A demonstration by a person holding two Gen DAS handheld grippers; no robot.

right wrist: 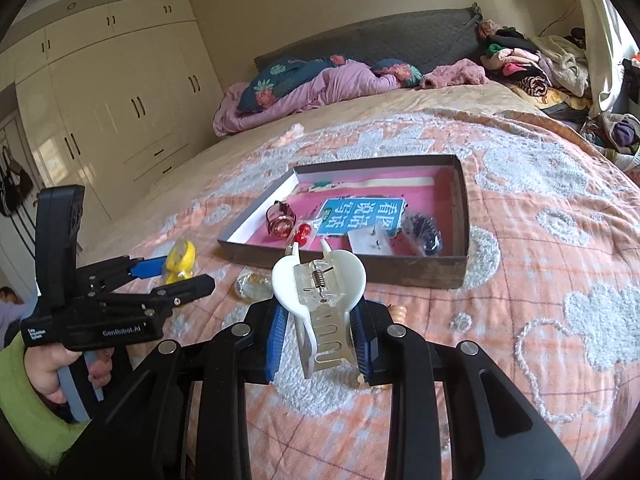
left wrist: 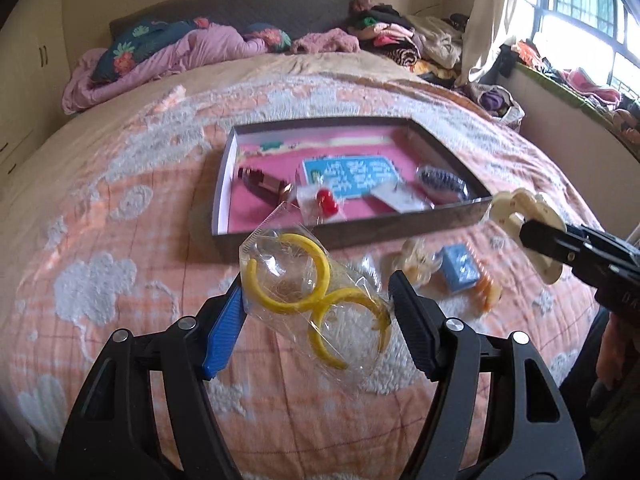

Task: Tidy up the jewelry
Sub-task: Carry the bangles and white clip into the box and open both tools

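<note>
So the left gripper [left wrist: 316,304] is clamped on a clear plastic bag [left wrist: 312,300] with two yellow plastic hoops [left wrist: 296,280] inside, held up off the peach and white patterned bedspread [left wrist: 120,240]. The right gripper [right wrist: 320,344] is squeezed tight on a white plastic claw hair clip with a metal spring [right wrist: 320,292], also lifted clear of the bed. Both hang just in front of the shallow dark cardboard box with a pink lining [right wrist: 460,216]. Inside that box there's a rose-gold watch [right wrist: 282,220], something small and red [right wrist: 303,233], a blue card with white lettering [right wrist: 360,216] and a dark round piece in plastic [right wrist: 422,232]. A small blue box [left wrist: 460,268] and an orange clip [left wrist: 486,292] lie on the bedspread just beside it.
</note>
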